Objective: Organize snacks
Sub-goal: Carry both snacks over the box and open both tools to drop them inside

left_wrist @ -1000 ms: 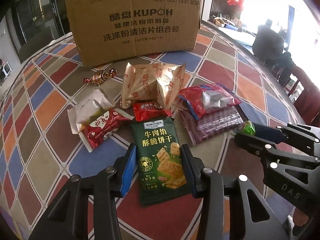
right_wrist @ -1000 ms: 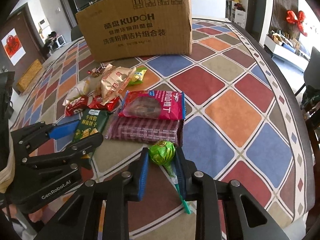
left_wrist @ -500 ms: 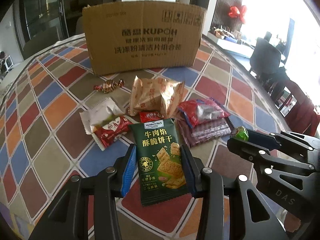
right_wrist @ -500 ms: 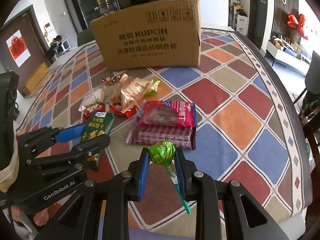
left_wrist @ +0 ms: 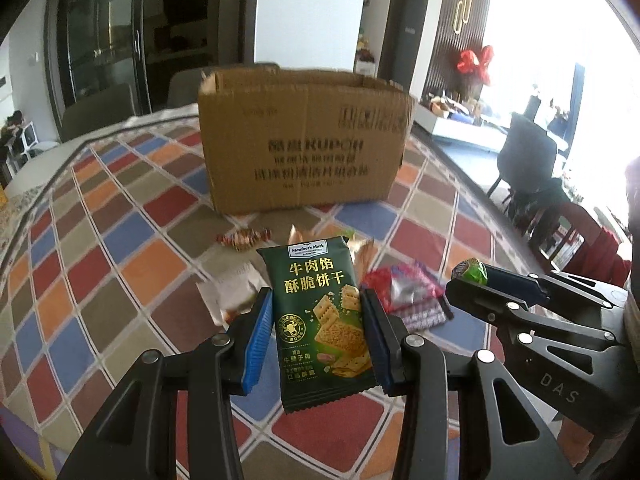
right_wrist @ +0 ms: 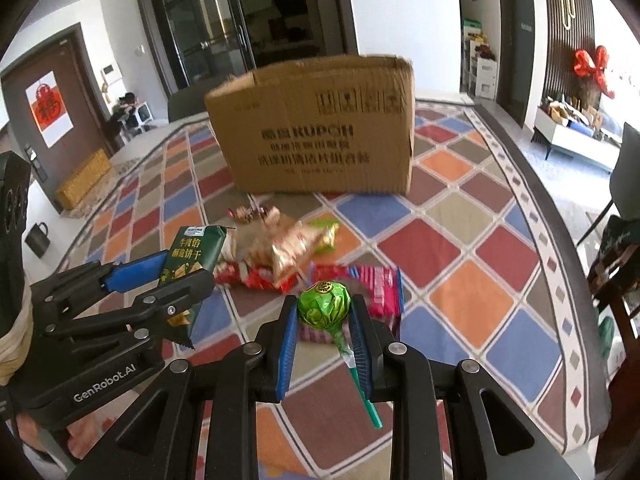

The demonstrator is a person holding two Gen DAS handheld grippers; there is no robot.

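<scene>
Your left gripper (left_wrist: 318,338) pinches the green cracker packet (left_wrist: 320,316), your right gripper (right_wrist: 325,334) the green lollipop (right_wrist: 325,305); clear the cardboard box (right_wrist: 320,136) rim before releasing.

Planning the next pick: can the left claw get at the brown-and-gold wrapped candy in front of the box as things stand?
Probably not yet. The left claw is shut on the green cracker packet, so it has no free grip. The path itself looks free: the candy lies apart from the snack pile, short of the cardboard box.

Looked like a home dining room. Beyond the jaws stood a patchwork-clothed table (right_wrist: 472,280), dining chairs (left_wrist: 524,156), glass doors (right_wrist: 208,24) and red bow (right_wrist: 592,64).
</scene>
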